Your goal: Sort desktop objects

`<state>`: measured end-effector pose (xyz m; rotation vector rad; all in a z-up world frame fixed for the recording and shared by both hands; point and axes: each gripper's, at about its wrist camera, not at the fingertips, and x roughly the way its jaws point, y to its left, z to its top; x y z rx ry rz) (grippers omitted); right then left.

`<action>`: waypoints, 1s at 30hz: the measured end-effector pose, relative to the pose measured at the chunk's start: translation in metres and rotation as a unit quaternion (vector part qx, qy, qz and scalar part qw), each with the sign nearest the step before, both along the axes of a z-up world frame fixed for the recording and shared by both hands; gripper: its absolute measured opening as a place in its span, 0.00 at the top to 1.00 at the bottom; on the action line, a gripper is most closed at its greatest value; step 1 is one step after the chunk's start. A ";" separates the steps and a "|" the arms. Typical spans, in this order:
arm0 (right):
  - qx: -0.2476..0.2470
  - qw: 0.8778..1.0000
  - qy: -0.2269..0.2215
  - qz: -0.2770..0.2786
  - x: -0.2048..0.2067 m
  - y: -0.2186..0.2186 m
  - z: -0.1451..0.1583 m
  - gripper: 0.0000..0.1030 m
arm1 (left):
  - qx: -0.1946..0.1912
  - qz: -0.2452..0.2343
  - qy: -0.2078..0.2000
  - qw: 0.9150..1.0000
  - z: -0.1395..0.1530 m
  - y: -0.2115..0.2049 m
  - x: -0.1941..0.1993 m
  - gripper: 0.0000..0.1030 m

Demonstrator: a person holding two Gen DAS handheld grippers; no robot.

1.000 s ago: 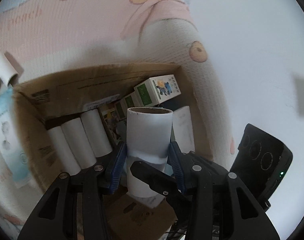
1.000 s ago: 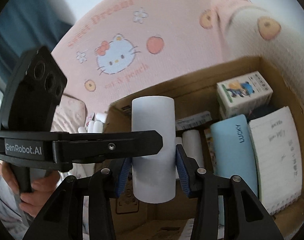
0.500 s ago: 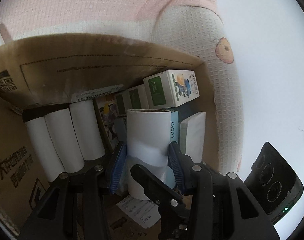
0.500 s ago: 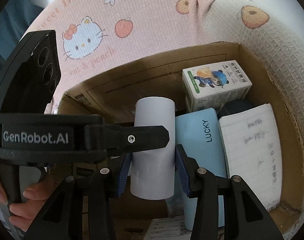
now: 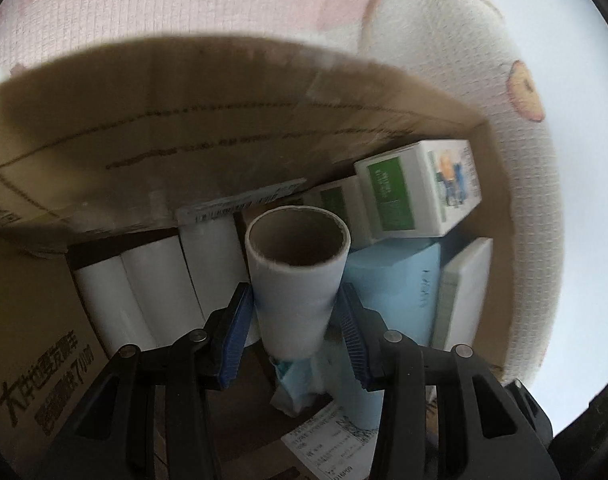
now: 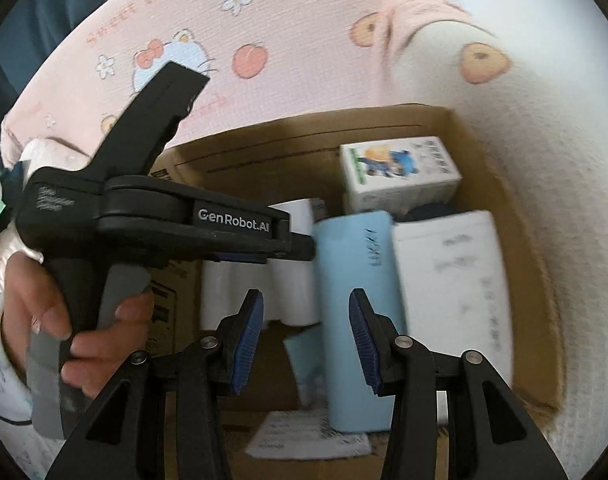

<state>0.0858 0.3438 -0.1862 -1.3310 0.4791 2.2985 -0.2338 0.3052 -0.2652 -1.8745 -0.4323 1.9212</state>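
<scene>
A white cardboard tube (image 5: 297, 280) stands upright between the blue pads of my left gripper (image 5: 293, 296), which is shut on it. The tube's open top faces the camera. It hangs low inside a brown cardboard box (image 5: 183, 128), next to three white rolls (image 5: 143, 296) lying along the box's left side. My right gripper (image 6: 306, 298) hovers over the same box (image 6: 263, 152) with its jaws apart and nothing between them. In the right wrist view a person's hand (image 6: 43, 320) holds the left tool's black body (image 6: 163, 216).
Packed into the box are a light blue case (image 6: 356, 280), a white notebook (image 6: 452, 280) and green-and-white cartons (image 5: 420, 192). A printed paper slip (image 6: 304, 432) lies on the box floor. A pink cartoon-print cloth (image 6: 263, 20) lies under and beyond the box.
The left gripper has sunk deeper into the box with the tube. The tube, earlier also between the right gripper's pads, has left them; those jaws now stand empty.
</scene>
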 end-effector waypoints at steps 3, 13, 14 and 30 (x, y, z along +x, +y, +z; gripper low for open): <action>-0.005 1.000 0.002 -0.014 0.017 0.003 0.000 0.60 | 0.000 0.015 -0.012 1.000 -0.008 -0.001 -0.003 0.54; -0.004 0.999 0.002 -0.033 0.041 -0.006 0.010 0.60 | -0.046 -0.019 0.010 0.999 -0.013 0.010 -0.001 0.54; -0.005 0.999 0.001 -0.033 0.041 -0.006 0.010 0.60 | -0.041 -0.016 0.009 0.999 -0.012 0.008 -0.001 0.54; -0.005 0.999 -0.042 -0.018 0.021 -0.036 0.023 0.60 | 0.013 -0.022 0.177 0.984 0.082 -0.062 0.048 0.91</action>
